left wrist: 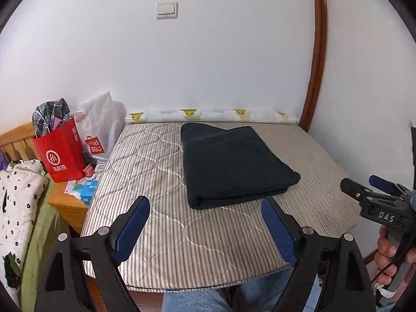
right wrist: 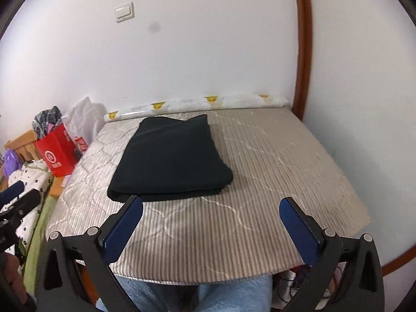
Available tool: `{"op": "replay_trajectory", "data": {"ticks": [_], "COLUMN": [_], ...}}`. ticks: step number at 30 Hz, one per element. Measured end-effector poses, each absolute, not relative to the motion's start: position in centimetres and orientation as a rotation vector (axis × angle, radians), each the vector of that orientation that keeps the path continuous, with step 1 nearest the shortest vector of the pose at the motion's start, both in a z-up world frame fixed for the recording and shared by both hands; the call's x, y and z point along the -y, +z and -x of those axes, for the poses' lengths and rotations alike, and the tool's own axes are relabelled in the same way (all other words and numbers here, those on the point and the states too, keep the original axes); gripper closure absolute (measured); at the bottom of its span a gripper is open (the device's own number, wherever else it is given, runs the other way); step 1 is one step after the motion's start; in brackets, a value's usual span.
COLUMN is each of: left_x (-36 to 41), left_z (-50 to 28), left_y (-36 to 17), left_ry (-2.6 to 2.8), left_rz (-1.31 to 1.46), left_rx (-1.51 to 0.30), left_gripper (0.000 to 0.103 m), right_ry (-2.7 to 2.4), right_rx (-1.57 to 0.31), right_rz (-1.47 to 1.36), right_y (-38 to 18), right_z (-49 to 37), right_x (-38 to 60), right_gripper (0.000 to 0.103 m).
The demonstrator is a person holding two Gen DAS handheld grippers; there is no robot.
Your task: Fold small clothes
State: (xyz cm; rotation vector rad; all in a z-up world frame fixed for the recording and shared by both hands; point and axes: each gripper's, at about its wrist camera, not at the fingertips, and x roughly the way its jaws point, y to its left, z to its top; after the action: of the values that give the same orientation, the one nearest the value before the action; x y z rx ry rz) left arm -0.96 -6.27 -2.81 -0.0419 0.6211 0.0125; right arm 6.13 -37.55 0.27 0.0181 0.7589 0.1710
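Folded dark garment [left wrist: 234,163] flat on striped quilted pad [left wrist: 161,234], toward the far middle, a layered fold edge facing the cameras. In right wrist view the same garment [right wrist: 169,161] sits left of centre on the pad [right wrist: 260,182]. Nothing gripping it.

Left gripper [left wrist: 205,223] spread wide, blue pads [left wrist: 132,223] apart, empty, hovering over near edge of pad, short of the garment. Right gripper [right wrist: 210,223] also wide apart, empty, above near pad edge, blue pads [right wrist: 296,223] clear of fabric. Right gripper seen too in left wrist view at right edge [left wrist: 369,186], held by a hand [left wrist: 392,254].

Beyond: rolled duck-print cloth [left wrist: 208,114] along white wall [left wrist: 208,59], light switch [left wrist: 167,10] above. Red paper bag [left wrist: 59,153] and white plastic bag [left wrist: 101,124] left of pad on wooden stand [left wrist: 65,202]. Spotted cloth [left wrist: 18,197] far left. Blue-jeaned legs [right wrist: 208,296] below pad edge.
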Motion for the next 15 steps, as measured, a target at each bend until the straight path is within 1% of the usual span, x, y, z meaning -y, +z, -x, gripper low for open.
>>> {"op": "replay_trajectory", "data": {"ticks": [6, 15], "left_x": [7.1, 8.0], "left_z": [1.7, 1.5], "left_y": [-2.8, -3.1], "left_ry": [0.008, 0.0], "left_rz": [0.031, 0.024], "left_rx": [-0.622, -0.63], "left_gripper": [0.016, 0.016], "right_ry": [0.172, 0.155], "right_rx": [-0.72, -0.725], "right_rz": [-0.01, -0.019], "right_y": [1.0, 0.7], "right_z": [-4.2, -4.0], "right_x": [38.1, 39.0], "right_gripper": [0.0, 0.0]}}
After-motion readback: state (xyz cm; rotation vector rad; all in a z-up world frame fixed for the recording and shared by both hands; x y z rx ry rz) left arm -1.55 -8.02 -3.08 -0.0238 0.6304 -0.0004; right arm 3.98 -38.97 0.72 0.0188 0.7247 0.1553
